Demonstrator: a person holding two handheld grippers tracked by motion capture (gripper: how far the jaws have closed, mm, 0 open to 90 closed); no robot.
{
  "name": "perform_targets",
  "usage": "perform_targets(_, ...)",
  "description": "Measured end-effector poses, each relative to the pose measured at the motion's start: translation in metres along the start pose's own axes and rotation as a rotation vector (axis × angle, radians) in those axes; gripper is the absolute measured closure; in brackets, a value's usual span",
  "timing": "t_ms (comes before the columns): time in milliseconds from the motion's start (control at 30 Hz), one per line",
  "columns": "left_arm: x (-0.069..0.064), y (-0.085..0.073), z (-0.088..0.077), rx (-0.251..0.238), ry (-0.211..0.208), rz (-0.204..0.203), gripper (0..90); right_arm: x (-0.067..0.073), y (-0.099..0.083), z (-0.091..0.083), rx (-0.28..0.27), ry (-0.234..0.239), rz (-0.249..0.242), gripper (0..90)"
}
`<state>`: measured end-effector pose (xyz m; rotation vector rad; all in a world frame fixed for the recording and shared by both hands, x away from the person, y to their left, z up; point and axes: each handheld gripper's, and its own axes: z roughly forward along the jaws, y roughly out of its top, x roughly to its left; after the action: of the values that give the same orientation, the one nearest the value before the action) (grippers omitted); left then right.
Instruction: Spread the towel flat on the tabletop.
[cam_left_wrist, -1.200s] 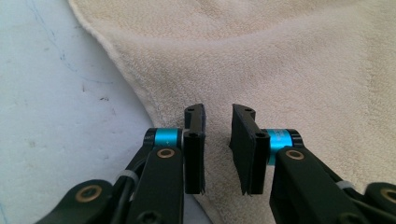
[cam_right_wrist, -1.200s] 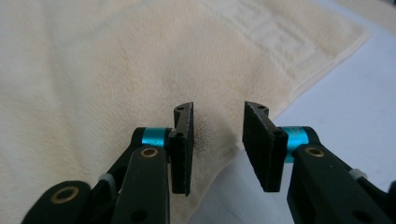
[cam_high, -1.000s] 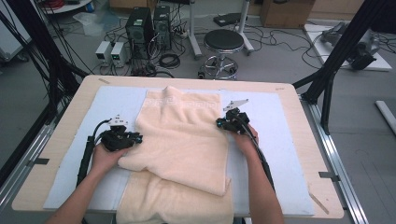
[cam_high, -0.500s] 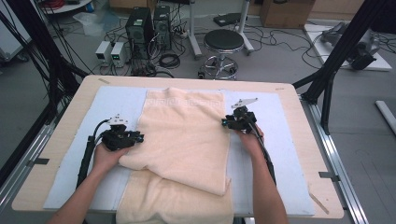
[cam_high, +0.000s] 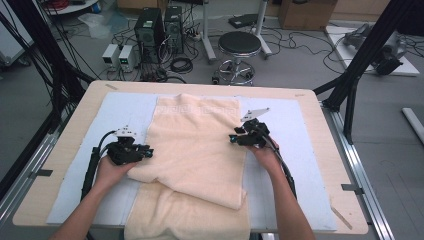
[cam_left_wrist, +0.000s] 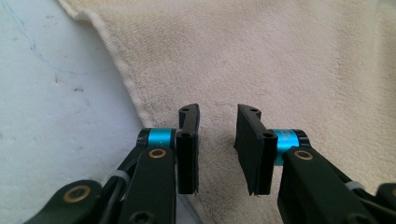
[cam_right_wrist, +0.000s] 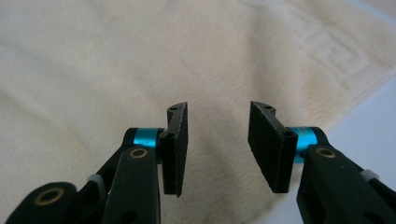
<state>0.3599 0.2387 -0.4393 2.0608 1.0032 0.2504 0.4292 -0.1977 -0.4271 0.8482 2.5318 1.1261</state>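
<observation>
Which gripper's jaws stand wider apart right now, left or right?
The right gripper: its jaws have just been opening and show a wider gap over the towel, nothing between them. The left gripper has a narrower gap, also open.

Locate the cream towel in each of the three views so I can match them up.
High view: cream towel runs down the table's middle, between both grippers.
Left gripper view: towel spreads right of the pale mat.
Right gripper view: towel covers most of the frame.
Shared landmark: the towel's hemmed edge against the mat.
</observation>
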Motion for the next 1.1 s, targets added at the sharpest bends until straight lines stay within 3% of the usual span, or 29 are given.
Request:
perform_targets(100, -0.002, -0.003, -0.005, 0.018, -0.017, 0.009, 69.7, 0.006, -0.006, 0.008, 0.051, 0.016, -0.009, 57.0)
perform_targets(200, -0.002, -0.002, -0.009, 0.016, -0.026, 0.010, 68.3, 0.006, -0.007, 0.007, 0.046, 0.024, 0.017, 54.5)
perform_targets(367, -0.009, 0.001, -0.024, -0.109, -0.058, 0.043, 67.0, 0.017, 0.000, -0.007, -0.005, 0.065, -0.009, 50.3)
perform_targets(433, -0.015, 0.002, -0.031, -0.133, -0.077, 0.079, 66.0, 0.028, 0.004, -0.017, -0.042, 0.073, -0.047, 49.6)
perform_targets(567, -0.030, 0.002, -0.046, -0.165, -0.099, 0.143, 62.3, 0.046, 0.004, -0.033, -0.095, 0.105, -0.069, 45.4)
perform_targets(667, -0.040, -0.005, -0.059, -0.218, -0.127, 0.175, 59.7, 0.064, -0.004, -0.050, -0.154, 0.129, -0.081, 43.0)
perform_targets(833, -0.056, -0.025, -0.073, -0.224, -0.188, 0.215, 56.8, 0.096, -0.016, -0.069, -0.167, 0.157, -0.133, 42.0)
perform_targets(1100, -0.080, -0.047, -0.089, -0.217, -0.221, 0.277, 51.9, 0.141, -0.040, -0.082, -0.162, 0.201, -0.196, 41.8)
